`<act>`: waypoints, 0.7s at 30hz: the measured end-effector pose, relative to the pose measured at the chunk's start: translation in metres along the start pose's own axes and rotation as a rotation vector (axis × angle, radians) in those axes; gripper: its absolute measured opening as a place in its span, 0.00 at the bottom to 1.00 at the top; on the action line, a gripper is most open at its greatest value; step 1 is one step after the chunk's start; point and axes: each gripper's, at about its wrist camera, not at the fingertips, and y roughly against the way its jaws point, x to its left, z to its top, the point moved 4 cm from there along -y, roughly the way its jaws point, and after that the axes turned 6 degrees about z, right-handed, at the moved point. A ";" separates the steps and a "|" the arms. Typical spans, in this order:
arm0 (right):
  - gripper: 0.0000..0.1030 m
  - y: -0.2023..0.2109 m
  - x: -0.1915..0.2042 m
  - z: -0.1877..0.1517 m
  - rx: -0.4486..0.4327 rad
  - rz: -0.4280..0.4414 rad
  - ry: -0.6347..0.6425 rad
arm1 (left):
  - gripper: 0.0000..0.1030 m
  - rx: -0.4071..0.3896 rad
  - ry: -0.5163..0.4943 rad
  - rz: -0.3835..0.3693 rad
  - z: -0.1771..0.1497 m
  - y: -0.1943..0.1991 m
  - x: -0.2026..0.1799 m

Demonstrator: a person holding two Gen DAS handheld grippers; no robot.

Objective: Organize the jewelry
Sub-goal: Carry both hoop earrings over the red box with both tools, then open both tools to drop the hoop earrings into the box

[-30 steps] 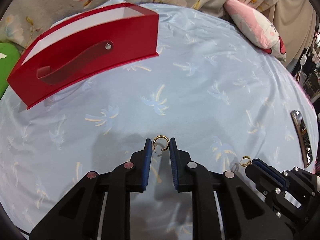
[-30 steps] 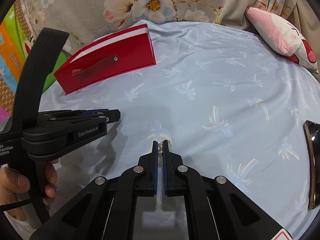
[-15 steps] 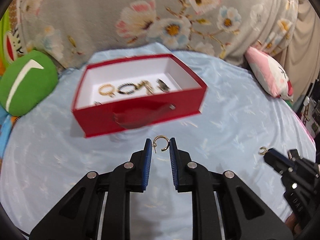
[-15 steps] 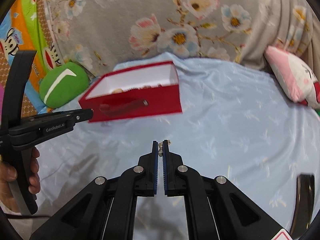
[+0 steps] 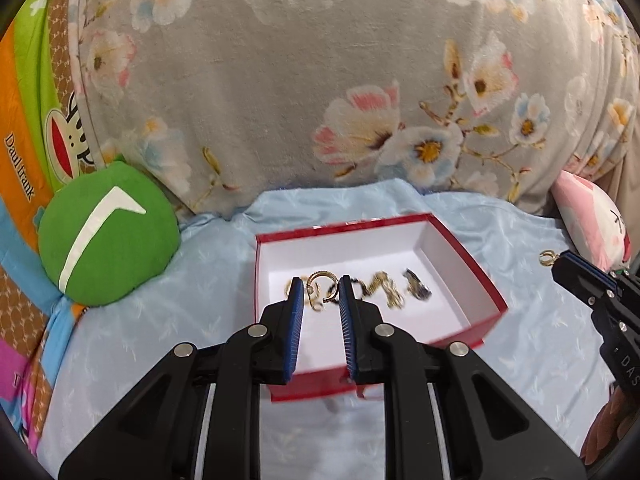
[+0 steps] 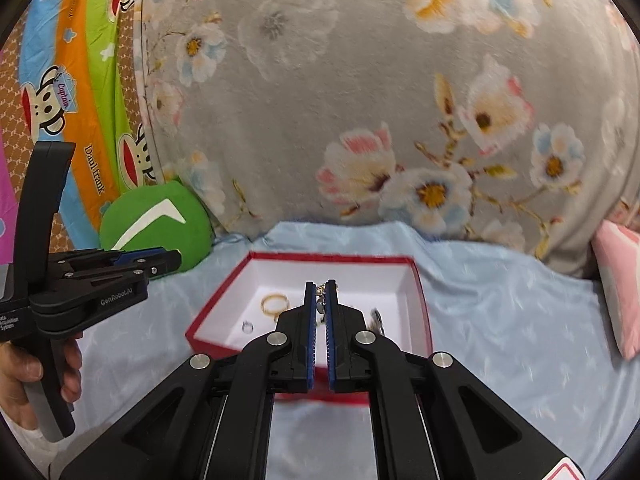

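red box (image 5: 472, 264) (white inside), green cushion (image 5: 108, 240), grey floral blanket (image 5: 280, 80)

Both grippers are matte black plastic with blue ribbed pads (image 5: 295, 322) and silver round pivot screws (image 6: 276, 338). The left gripper (image 6: 160, 261) carries white "GenRobot.AI" lettering and a curved black handle.

Grey floral blanket (image 5: 320, 80) behind pale-blue bedsheet (image 5: 208, 280).
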 end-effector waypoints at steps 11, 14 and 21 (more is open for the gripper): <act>0.03 -0.125 -0.028 0.022 0.074 0.002 -0.033 | 0.17 0.059 0.042 0.032 0.031 -0.102 0.001; 0.03 -0.149 -0.039 0.018 0.091 -0.013 -0.043 | 0.17 0.077 0.046 0.048 0.031 -0.128 -0.001; 0.03 -0.193 -0.057 0.004 0.137 -0.030 -0.068 | 0.17 0.098 0.052 0.086 0.027 -0.172 -0.005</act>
